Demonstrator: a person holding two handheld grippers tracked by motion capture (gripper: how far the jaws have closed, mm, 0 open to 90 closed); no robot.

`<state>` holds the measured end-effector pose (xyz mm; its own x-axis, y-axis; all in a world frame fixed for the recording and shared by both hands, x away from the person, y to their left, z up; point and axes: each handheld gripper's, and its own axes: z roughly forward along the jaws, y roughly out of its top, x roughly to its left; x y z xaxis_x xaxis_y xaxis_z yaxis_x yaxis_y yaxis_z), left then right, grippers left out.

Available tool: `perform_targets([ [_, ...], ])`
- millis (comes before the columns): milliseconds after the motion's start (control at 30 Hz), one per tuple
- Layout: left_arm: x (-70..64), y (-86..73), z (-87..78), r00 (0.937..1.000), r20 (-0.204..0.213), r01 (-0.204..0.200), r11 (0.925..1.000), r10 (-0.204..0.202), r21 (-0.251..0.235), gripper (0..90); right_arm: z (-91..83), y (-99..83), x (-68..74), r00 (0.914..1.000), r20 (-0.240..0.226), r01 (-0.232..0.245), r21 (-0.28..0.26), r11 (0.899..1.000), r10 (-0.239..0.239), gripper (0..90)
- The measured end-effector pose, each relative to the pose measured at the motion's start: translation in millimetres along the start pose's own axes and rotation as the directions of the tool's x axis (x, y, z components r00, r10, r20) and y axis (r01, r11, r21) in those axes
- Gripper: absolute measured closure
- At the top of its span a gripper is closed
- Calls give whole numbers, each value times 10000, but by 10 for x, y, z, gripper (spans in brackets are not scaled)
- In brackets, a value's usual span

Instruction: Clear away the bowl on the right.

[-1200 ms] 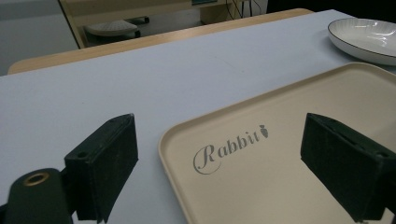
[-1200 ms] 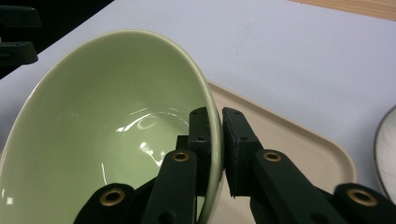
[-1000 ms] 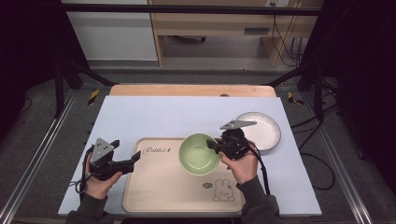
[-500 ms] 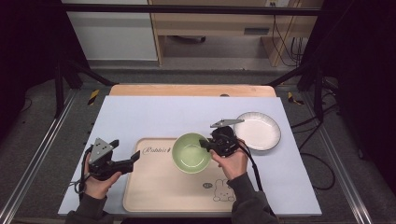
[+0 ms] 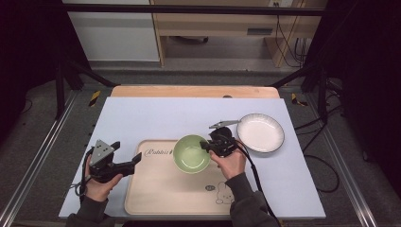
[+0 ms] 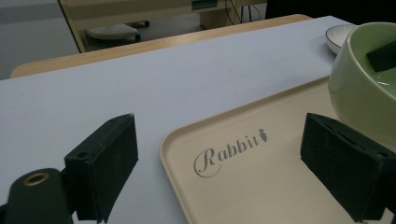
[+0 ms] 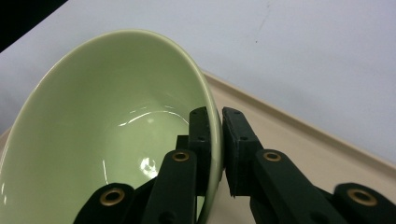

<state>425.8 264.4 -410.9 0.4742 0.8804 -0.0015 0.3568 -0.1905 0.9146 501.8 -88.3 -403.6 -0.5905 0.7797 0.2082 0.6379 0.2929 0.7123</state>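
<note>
from the high view, the right tongs (image 5: pixel 207 145) grip the right rim of the green bowl (image 5: pixel 190 153) over the beige tray (image 5: pixel 161 189) on the counter (image 5: pixel 156 118), a white plate (image 5: pixel 260 132) just right. in the left gripper view, the left tongs (image 6: pixel 233 172) gape wide at the tray's left edge. in the right gripper view, both pads pinch the bowl's rim.

Table (image 5: pixel 142 118): beige tray (image 5: pixel 156 189), white plate (image 5: pixel 260 133)
</note>
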Motion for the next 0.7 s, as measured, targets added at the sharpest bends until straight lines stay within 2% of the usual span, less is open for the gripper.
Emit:
perform_targets([
  [367,1,-1,0,10000,4,6,10000,-6,0,107,190,-16,-39,9998,115,-188,251,9995,185,830],
  [700,0,-1,-1,10000,19,8,10000,-8,0,107,290,-27,-58,9993,130,-343,421,9985,337,829],
])
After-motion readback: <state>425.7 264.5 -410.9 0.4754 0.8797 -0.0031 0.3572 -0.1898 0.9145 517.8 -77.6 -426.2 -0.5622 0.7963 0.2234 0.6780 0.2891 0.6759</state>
